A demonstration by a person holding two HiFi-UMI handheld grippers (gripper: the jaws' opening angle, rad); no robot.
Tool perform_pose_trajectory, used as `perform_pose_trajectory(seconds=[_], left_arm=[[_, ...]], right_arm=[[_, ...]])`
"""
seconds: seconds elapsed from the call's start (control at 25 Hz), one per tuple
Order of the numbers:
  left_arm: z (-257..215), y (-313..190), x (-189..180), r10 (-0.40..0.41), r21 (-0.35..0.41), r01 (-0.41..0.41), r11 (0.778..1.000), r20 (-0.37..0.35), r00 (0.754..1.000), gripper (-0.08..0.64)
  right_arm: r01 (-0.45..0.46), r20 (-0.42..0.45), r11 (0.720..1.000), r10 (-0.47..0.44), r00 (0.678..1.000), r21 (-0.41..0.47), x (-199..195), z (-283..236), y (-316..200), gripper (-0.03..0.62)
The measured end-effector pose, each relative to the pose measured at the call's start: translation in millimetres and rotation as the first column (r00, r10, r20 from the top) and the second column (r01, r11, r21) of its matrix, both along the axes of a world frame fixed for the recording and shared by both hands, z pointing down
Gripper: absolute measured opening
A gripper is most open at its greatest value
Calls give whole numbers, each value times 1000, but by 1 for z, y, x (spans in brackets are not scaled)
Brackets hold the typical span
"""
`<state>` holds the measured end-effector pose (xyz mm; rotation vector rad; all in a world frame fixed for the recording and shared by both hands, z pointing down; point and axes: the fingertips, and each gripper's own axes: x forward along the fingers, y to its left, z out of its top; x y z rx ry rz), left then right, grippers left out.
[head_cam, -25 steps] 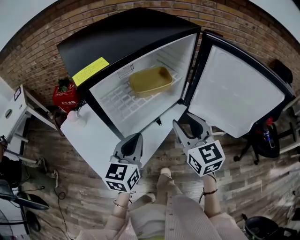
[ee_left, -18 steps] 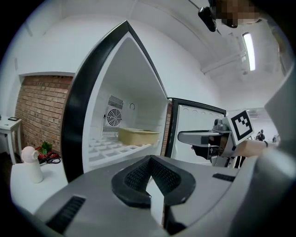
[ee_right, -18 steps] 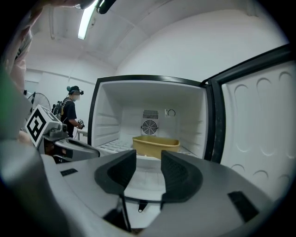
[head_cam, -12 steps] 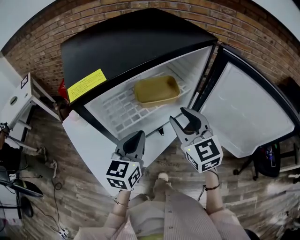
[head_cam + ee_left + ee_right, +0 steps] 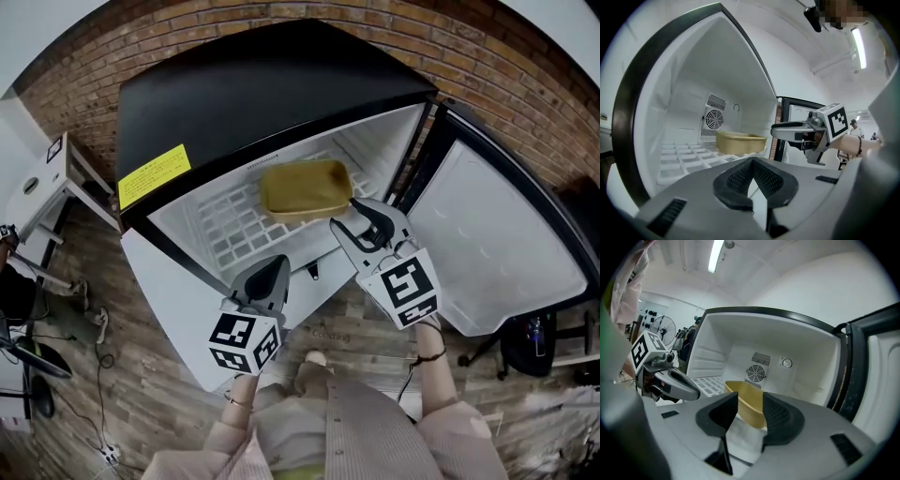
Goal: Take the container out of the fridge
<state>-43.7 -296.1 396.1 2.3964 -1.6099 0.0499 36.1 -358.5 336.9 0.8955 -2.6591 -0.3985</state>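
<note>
A shallow yellow container (image 5: 305, 190) sits on the white wire shelf (image 5: 220, 225) inside the open black fridge (image 5: 262, 84). My right gripper (image 5: 361, 223) is open at the fridge mouth, its fingertips just short of the container's near right corner. In the right gripper view the container (image 5: 749, 403) shows in the gap between the jaws. My left gripper (image 5: 269, 279) is shut and empty, lower down in front of the fridge's front edge. In the left gripper view the container (image 5: 740, 141) stands deep on the shelf, and the right gripper (image 5: 790, 131) reaches in from the right.
The fridge door (image 5: 497, 244) stands swung open to the right. A yellow label (image 5: 153, 175) is on the fridge's top edge. A white stand (image 5: 47, 178) is at the left by the brick wall. A chair base (image 5: 530, 333) is on the floor at the right.
My right gripper has moved up and forward from below the fridge opening to the container's near edge. The left gripper has hardly moved.
</note>
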Motion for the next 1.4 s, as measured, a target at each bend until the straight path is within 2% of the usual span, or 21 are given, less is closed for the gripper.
perform_pose_trajectory(seconds=[0.16,0.32,0.56,0.76,0.88,1.12,1.2,1.28,1.4], left_arm=[[0,-5,5,-25,1,25,1000,3,1000,-6],[-1,-8,9,-34,2,34,999,10,999,-6],[-2,-12,7,-54,-4,54,999,-7,999,-6],[3,-16,6,-52,-19,51,999,-21,998,-6],[6,-17,4,-47,-29,46,999,-24,999,-6],[11,-16,-7,-50,-50,48,998,-30,998,-6],[13,-15,-9,-47,-55,45,997,-32,998,-6],[14,-14,-8,-40,-58,38,998,-33,999,-6],[12,-13,-5,-28,-57,26,998,-32,999,-6]], right_arm=[[106,-88,994,-104,991,17,-11,0,-3,152],[201,-240,979,-191,952,20,-18,7,-8,152],[278,-441,960,-251,862,-2,-24,17,-19,152],[342,-553,938,-318,770,-63,-30,33,-21,152],[350,-603,932,-334,724,-96,-31,43,-22,152],[351,-663,925,-356,659,-148,-30,60,-20,134],[348,-681,928,-341,648,-134,-31,62,-20,109],[345,-690,930,-331,644,-124,-31,62,-20,50],[347,-695,929,-333,638,-127,-29,61,-18,46]])
